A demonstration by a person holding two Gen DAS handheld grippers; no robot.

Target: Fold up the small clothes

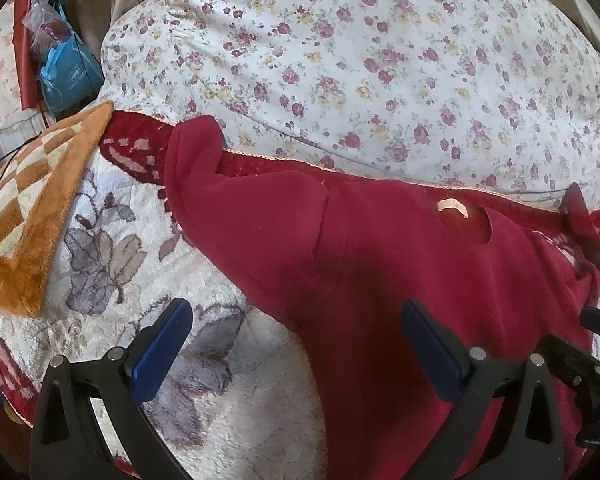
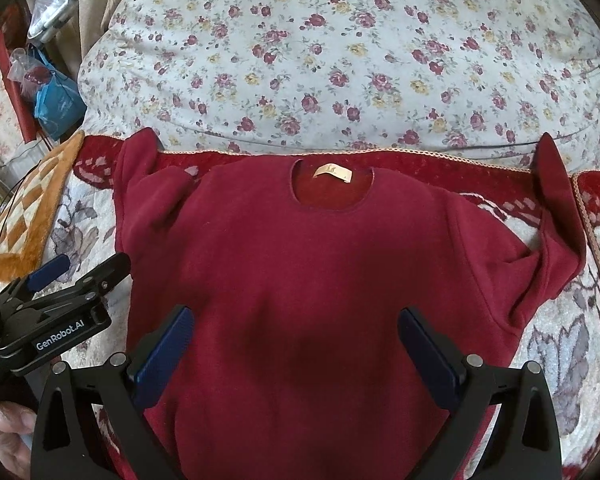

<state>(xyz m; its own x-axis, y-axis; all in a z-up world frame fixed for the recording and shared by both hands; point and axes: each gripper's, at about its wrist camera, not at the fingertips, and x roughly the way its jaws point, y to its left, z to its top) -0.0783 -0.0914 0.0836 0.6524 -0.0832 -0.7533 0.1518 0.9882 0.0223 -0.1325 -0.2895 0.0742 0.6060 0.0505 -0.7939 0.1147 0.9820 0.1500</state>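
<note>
Red sweater [image 2: 300,280] lies flat, neck label up, on the patterned rug [image 2: 572,320], collar toward the floral cushion [image 2: 340,60]. Both sleeves are splayed outward, unfolded. Right gripper [image 2: 296,344] hovers over the chest, jaws spread, holding nothing. Left gripper [image 1: 296,340] likewise spread and empty, straddling the sweater's left edge, seemingly placed to take that side first

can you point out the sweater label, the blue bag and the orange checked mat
label [image 2: 333,172], right wrist view, middle of the tan tag inside the neck
blue bag [image 1: 70,80], left wrist view, its front face
mat [image 1: 32,200], left wrist view, checked centre
</note>
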